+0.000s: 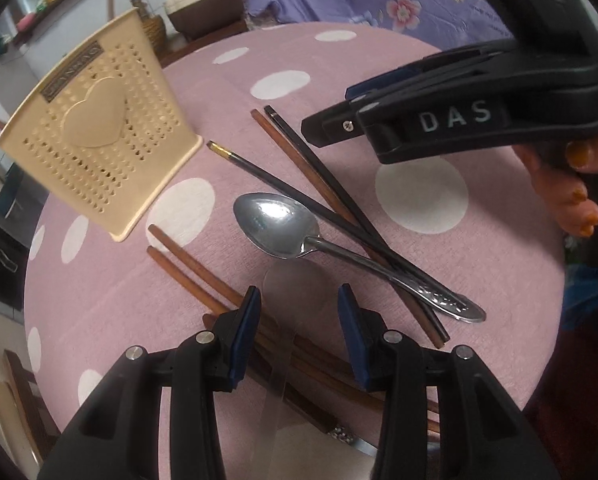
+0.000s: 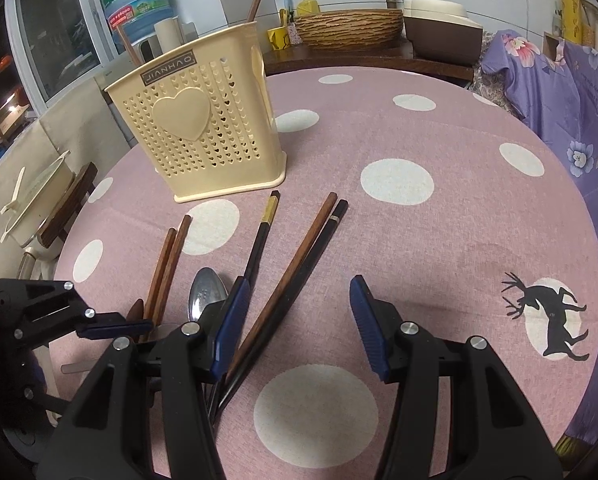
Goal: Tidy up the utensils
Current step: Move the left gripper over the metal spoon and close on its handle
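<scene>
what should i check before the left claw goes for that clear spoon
1. Left claw open: ok, pads apart with nothing clamped.
2. Clear plastic spoon lined up between the pads: ok, though it lies across the brown chopsticks.
3. Metal spoon out of the way: ok, it lies just beyond the clear spoon's bowl.
4. Right claw clear of the left: ok, open and off to the side.
5. Holder upright, with room: ok.
6. Clear spoon's handle end free: cannot tell, it is hidden below the claw.

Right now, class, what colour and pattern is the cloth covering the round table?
Pink tablecloth with large white dots, plus one black deer silhouette; clearest in the right wrist view.
</scene>
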Available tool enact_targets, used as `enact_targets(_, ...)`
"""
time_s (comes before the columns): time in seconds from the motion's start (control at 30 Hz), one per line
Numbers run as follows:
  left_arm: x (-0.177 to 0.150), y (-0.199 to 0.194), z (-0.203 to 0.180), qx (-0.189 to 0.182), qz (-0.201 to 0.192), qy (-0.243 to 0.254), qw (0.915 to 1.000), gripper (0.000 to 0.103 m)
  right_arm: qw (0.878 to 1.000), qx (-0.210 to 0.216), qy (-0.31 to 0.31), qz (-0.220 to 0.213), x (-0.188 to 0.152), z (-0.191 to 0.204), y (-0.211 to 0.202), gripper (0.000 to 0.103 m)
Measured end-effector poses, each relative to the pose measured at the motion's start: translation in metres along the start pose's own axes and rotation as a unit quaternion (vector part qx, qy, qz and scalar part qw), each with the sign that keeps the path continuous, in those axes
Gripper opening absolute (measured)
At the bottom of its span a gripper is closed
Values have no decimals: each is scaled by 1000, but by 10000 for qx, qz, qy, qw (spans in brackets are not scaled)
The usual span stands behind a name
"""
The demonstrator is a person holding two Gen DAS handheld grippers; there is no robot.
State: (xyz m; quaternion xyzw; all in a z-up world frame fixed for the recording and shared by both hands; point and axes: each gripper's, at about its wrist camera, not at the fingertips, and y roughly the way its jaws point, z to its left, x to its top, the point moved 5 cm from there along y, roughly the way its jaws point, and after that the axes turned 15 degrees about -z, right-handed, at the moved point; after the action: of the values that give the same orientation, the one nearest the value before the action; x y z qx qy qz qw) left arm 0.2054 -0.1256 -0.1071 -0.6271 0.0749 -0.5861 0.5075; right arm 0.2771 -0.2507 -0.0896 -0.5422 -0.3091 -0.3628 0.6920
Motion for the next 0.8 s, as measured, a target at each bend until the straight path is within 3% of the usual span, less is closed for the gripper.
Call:
enact_targets(0.23, 6, 7, 7, -299, 190, 184, 9992, 41, 10000, -5, 61, 28, -2, -4, -1, 53)
enact_targets(0.5, 10, 19, 18, -984, 422, -138, 9942, 41, 9999, 52, 129, 70, -4, -2, -1, 53)
enact_targets(0.8, 11, 19, 17, -1081, 386, 4, 9934, 38, 9999, 75, 118, 96, -3, 1, 0, 53)
